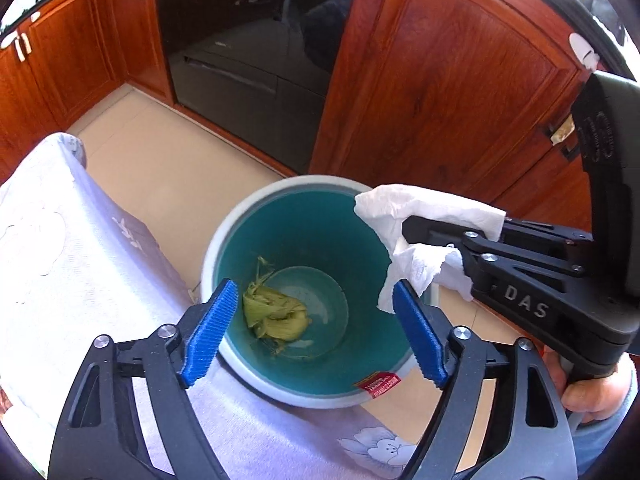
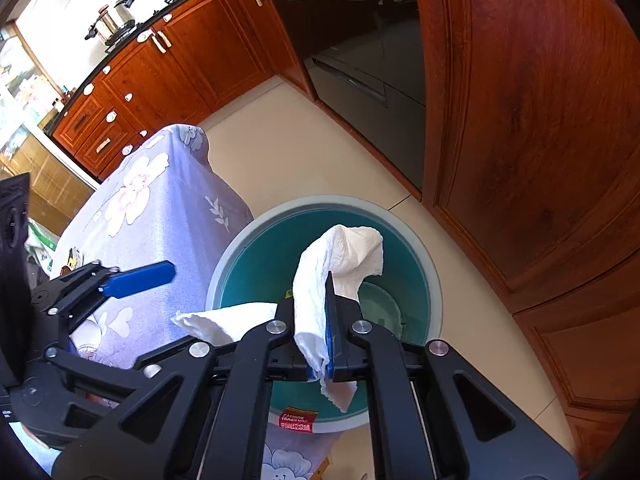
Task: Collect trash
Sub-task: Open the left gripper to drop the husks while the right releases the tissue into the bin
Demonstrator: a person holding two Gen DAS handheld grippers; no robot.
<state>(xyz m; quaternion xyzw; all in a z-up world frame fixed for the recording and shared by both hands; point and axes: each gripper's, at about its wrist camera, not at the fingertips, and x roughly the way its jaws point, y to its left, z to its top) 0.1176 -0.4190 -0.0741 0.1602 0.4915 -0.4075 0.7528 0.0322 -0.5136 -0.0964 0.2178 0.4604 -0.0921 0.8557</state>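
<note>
right hand-held gripper: clamped on paper towel | left hand-held gripper: wide, empty | towel: light, limp, pinch mid-fold over bin

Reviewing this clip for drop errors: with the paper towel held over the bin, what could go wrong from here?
The paper towel drapes over the right gripper, so on release it may snag on a finger. One loose end trails toward the left gripper and the bin rim, so it could land on the rim or floor.
</note>
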